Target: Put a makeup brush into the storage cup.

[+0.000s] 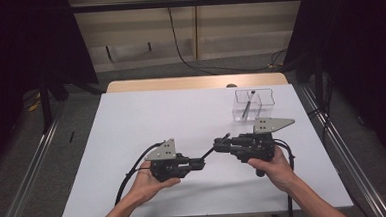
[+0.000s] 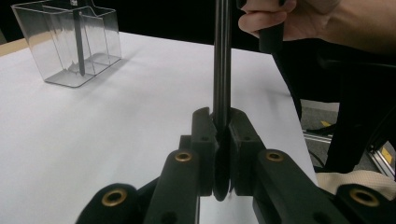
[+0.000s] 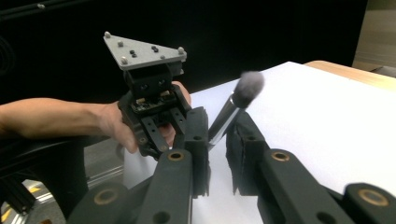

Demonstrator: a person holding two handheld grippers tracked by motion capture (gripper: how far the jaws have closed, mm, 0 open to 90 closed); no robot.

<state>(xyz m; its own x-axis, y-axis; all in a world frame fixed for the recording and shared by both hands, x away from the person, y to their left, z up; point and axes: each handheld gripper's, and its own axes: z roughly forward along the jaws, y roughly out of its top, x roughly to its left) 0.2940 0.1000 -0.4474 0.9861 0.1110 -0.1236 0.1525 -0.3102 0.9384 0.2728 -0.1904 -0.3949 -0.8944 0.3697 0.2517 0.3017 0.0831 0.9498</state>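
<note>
The person's left hand (image 1: 147, 183) held the left gripper (image 1: 202, 162) low over the white table (image 1: 146, 121), near its front edge. In the left gripper view its jaws stood clamped together on the dark, slim handle of a makeup brush (image 2: 222, 70), which ran straight up and away from them. In the high view the brush (image 1: 217, 146) slanted up to the right, bridging the gap between the two tools. The right gripper (image 1: 217, 147), held in the right hand (image 1: 276, 168), met it there. In the right gripper view its jaws stood either side of the metal ferrule, the left pad touching it; whether the right pad pressed it I could not tell. The brush's grey, fluffy head (image 3: 250, 84) poked out just past them. Farther right and back stood a clear plastic organiser (image 1: 253, 105), well apart from both grippers, with another dark brush (image 1: 248, 105) leaning upright in one of its compartments.
</note>
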